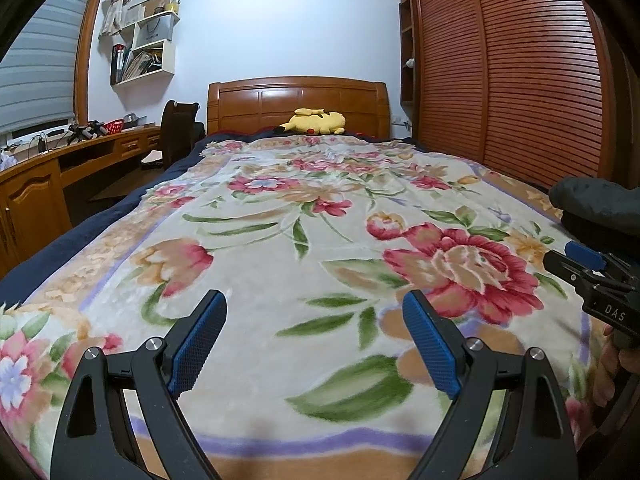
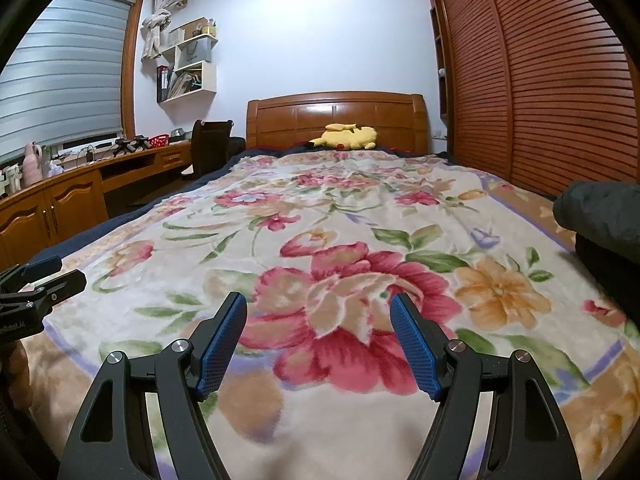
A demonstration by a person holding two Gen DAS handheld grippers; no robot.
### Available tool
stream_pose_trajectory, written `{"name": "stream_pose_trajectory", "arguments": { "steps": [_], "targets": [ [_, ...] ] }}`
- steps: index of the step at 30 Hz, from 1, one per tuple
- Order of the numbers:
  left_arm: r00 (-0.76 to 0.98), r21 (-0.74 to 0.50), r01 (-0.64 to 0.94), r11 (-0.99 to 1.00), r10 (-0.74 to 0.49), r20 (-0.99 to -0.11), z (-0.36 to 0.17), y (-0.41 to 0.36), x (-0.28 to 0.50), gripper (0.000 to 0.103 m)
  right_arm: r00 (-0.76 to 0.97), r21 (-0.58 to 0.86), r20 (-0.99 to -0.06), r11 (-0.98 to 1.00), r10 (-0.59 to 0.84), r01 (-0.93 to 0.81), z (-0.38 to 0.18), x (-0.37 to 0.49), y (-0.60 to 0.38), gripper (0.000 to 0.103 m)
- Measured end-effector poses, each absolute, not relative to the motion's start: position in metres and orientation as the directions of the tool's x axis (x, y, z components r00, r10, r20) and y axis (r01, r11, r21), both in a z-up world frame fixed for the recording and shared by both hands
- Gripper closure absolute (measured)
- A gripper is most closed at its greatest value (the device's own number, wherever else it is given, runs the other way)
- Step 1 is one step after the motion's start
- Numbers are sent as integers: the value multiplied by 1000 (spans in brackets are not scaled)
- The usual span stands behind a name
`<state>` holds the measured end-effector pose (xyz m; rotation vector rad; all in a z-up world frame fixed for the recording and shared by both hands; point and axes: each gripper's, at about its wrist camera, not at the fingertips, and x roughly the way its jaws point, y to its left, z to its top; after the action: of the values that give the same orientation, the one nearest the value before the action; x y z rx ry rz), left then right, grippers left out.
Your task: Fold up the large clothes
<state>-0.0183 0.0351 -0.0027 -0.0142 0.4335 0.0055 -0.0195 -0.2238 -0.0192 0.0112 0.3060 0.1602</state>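
A dark grey garment [image 1: 596, 204] lies bunched at the right edge of the bed, and it also shows as a dark garment [image 2: 604, 216] at the right rim of the right wrist view. My left gripper [image 1: 315, 304] hovers open over the floral blanket [image 1: 320, 208], with nothing between its blue pads [image 1: 196, 344]. My right gripper [image 2: 319, 302] is open too, empty, above a big red flower on the blanket [image 2: 360, 208]. Each gripper shows in the other's view: the right gripper [image 1: 568, 258] near the garment, the left gripper [image 2: 60, 274] at the far left.
A yellow plush toy [image 1: 316, 122] rests by the wooden headboard [image 1: 298, 98]. Slatted wardrobe doors [image 1: 520, 80] run along the bed's right side. On the left stand a wooden desk [image 1: 36, 184] and a dark chair [image 1: 176, 132], under wall shelves [image 1: 148, 48].
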Motion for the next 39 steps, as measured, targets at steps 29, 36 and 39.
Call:
{"name": "stream_pose_trajectory", "arguments": {
  "steps": [29,36,39],
  "targets": [
    [908,-12,-7,1000,2,-418,-3,37,-19,13,942,33,-293,986,167,-165,-18,-20,-233,27],
    [908,-12,-8,1000,2,-418,-4,37,-19,13,941,33,-293,985,169,-167,-19,-20,-234,27],
    [907,-13,-7,1000,1,-420,-4,37,-19,13,941,33,-292,985,170,-168,-19,-20,-234,27]
  ]
}}
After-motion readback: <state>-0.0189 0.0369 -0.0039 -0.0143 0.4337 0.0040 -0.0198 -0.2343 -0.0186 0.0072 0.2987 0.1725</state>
